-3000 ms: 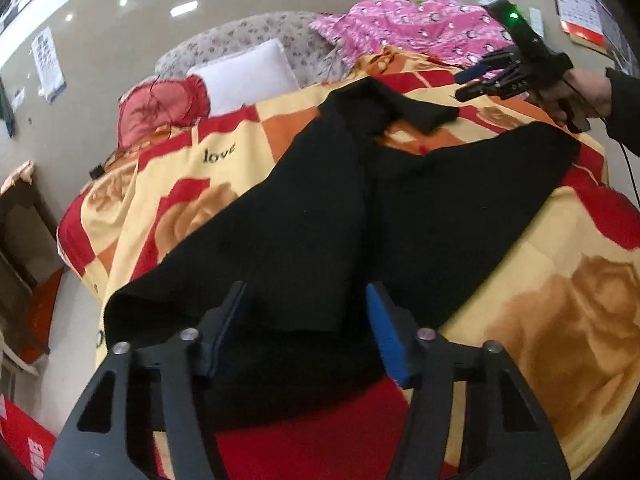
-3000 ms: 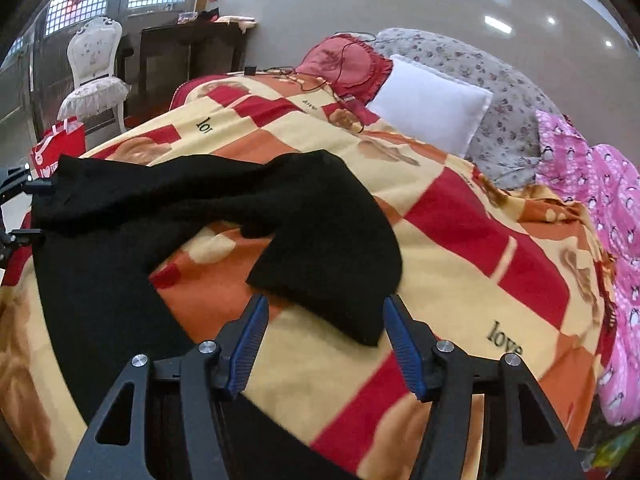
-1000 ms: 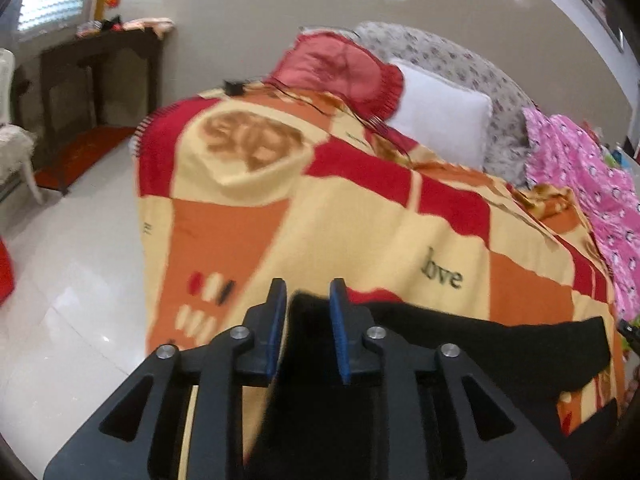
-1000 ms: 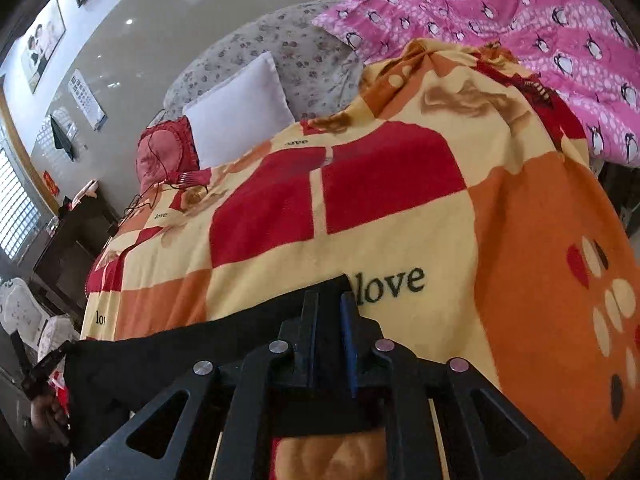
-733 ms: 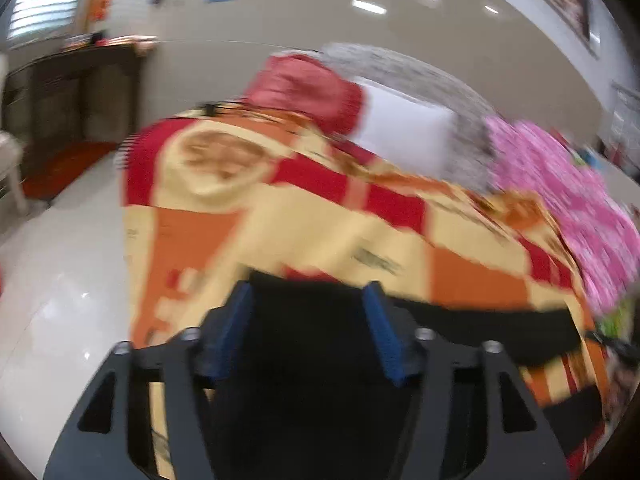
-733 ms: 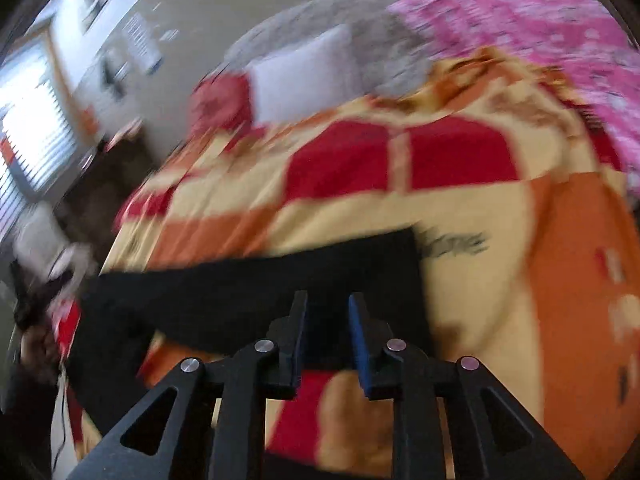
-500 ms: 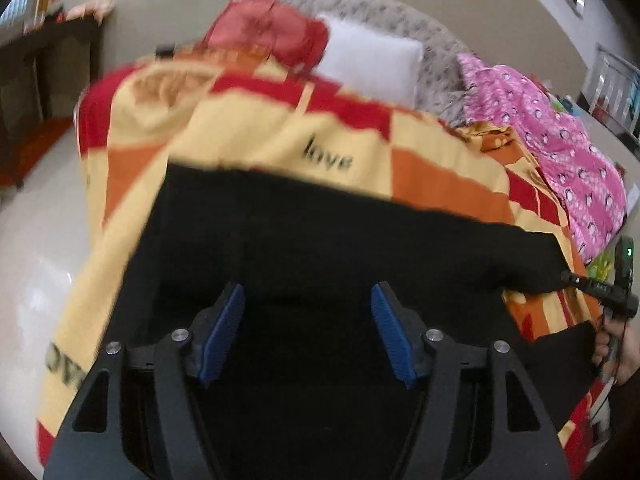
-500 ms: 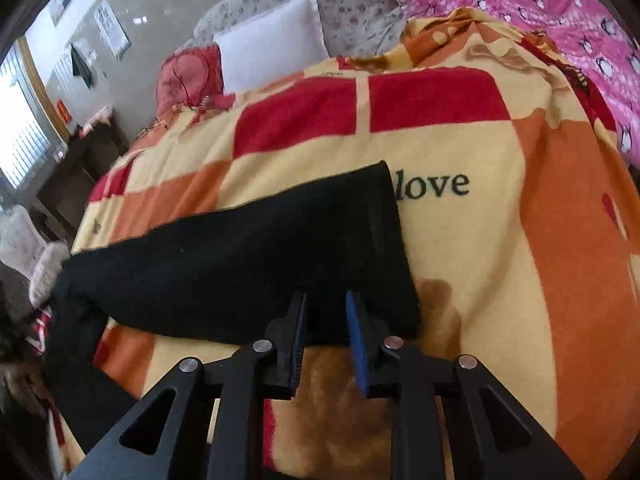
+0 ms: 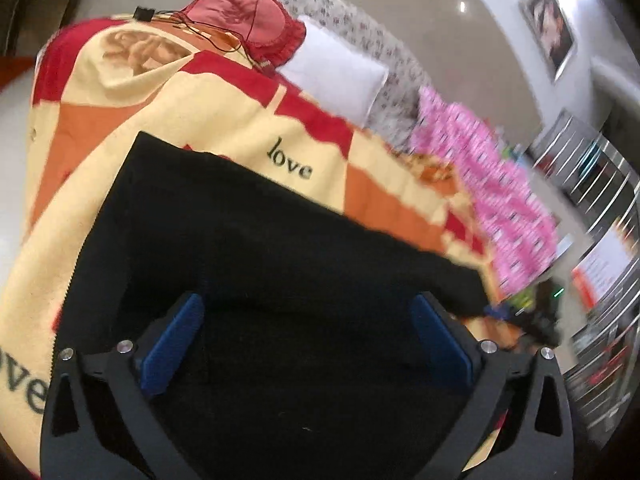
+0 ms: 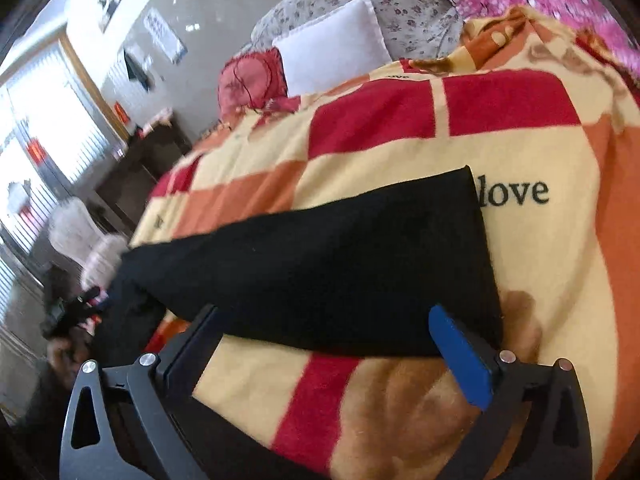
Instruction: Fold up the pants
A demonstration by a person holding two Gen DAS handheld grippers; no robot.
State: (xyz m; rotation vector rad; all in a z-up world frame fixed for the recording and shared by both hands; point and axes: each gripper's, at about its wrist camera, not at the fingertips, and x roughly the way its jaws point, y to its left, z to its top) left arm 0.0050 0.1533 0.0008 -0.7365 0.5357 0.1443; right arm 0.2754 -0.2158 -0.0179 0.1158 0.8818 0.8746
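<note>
Black pants (image 9: 280, 260) lie folded over on a red, yellow and orange blanket (image 9: 224, 120) that reads "love". My left gripper (image 9: 308, 324) hovers over the wide end of them, jaws opening wide, blue pads clear of the cloth. In the right wrist view the narrow leg end of the pants (image 10: 340, 260) lies flat across the blanket (image 10: 540, 272). My right gripper (image 10: 324, 344) stands at its near edge, jaws opening, pressing on nothing. Each gripper shows small and blurred in the other's view: right gripper (image 9: 536, 320), left gripper (image 10: 68, 312) in a hand.
At the bed's head are a white pillow (image 9: 336, 76), a red cushion (image 9: 244, 20) with a cable and a flowered headboard. A pink patterned quilt (image 9: 500, 184) lies along one side. A dark wooden table (image 10: 140, 168) and white chair (image 10: 76, 232) stand on the pale floor beside the bed.
Both grippers were shut on the pants' edges a second ago. Both have let go and spread wide, and the pants now lie flat on the blanket. Both views have tilted down.
</note>
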